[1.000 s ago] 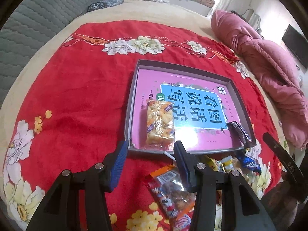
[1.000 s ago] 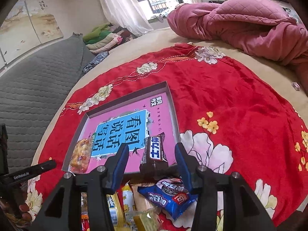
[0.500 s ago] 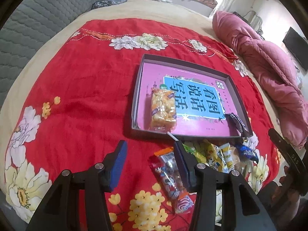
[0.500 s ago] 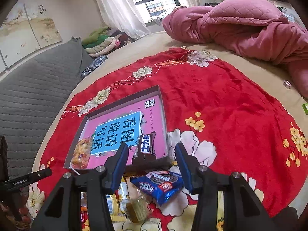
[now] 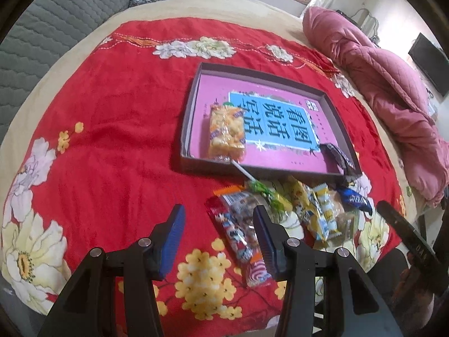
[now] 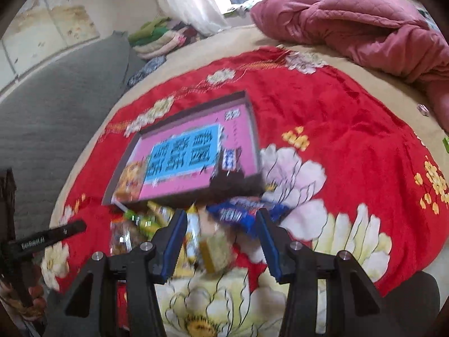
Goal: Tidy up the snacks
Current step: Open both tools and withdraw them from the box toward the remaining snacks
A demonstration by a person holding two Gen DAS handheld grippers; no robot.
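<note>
A shallow dark box (image 5: 188, 129) (image 6: 254, 129) with a pink and blue printed floor lies on the red flowered cloth. Inside it lie an orange snack bag (image 5: 226, 132) (image 6: 130, 178) and a dark chocolate bar (image 5: 335, 156) (image 6: 228, 163). A heap of loose snacks sits in front of the box: a red-and-clear packet (image 5: 235, 221), a green lollipop (image 5: 262, 189), yellow packets (image 5: 320, 210) and a blue packet (image 6: 244, 213). My left gripper (image 5: 219, 219) is open above the cloth, left of the heap. My right gripper (image 6: 221, 227) is open over the heap, holding nothing.
A pink quilt (image 5: 393, 92) (image 6: 350, 25) is bunched at the far right of the bed. A grey quilted cover (image 6: 56, 106) lies to the left. The cloth's near edge (image 5: 33, 306) runs just below my left gripper. Each view shows the other gripper at its side.
Both grippers have drawn back from the box, which now looks smaller and farther. The chocolate bar that was between the right fingers stays in the box. More of the snack heap shows.
</note>
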